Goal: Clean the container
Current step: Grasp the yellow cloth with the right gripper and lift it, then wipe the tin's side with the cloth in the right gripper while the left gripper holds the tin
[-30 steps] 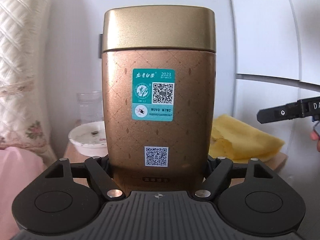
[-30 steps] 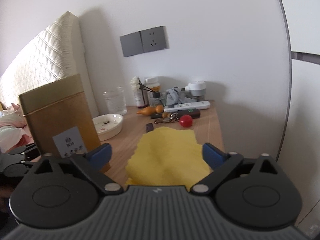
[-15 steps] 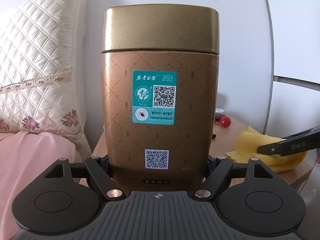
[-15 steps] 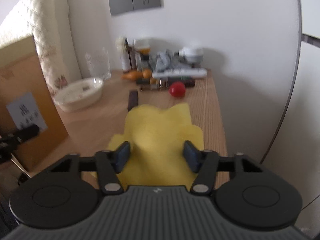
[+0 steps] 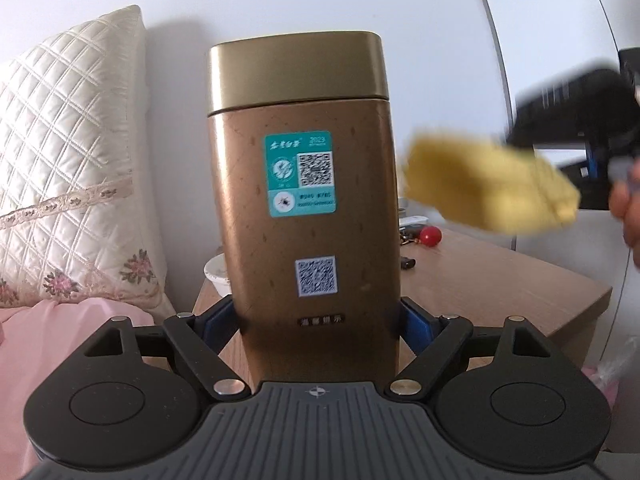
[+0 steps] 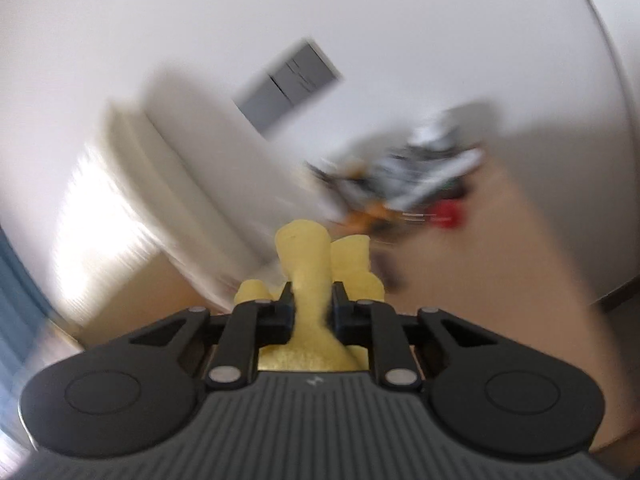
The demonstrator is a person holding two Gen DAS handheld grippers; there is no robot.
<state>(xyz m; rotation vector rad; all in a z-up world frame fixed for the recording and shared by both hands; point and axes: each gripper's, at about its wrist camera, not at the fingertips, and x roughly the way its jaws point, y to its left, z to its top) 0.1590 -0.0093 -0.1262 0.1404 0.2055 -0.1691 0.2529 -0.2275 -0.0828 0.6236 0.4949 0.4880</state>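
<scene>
My left gripper (image 5: 318,326) is shut on a tall gold-brown tin container (image 5: 308,208) with a gold lid and a teal label, holding it upright above the bedside table. My right gripper (image 6: 311,300) is shut on a yellow cloth (image 6: 310,264). In the left wrist view the cloth (image 5: 488,188) hangs in the air, blurred, to the right of the container and apart from it, with the right gripper's dark body behind it.
A wooden bedside table (image 5: 500,276) carries a white dish (image 5: 214,274), a red ball (image 5: 431,235), a remote and small clutter by the wall. A quilted headboard (image 5: 68,152) and pink bedding (image 5: 52,344) lie left. A grey wall socket (image 6: 290,82) is above.
My right gripper closed on the yellow cloth and lifted it off the table toward the container. The left gripper raised and turned the container slightly.
</scene>
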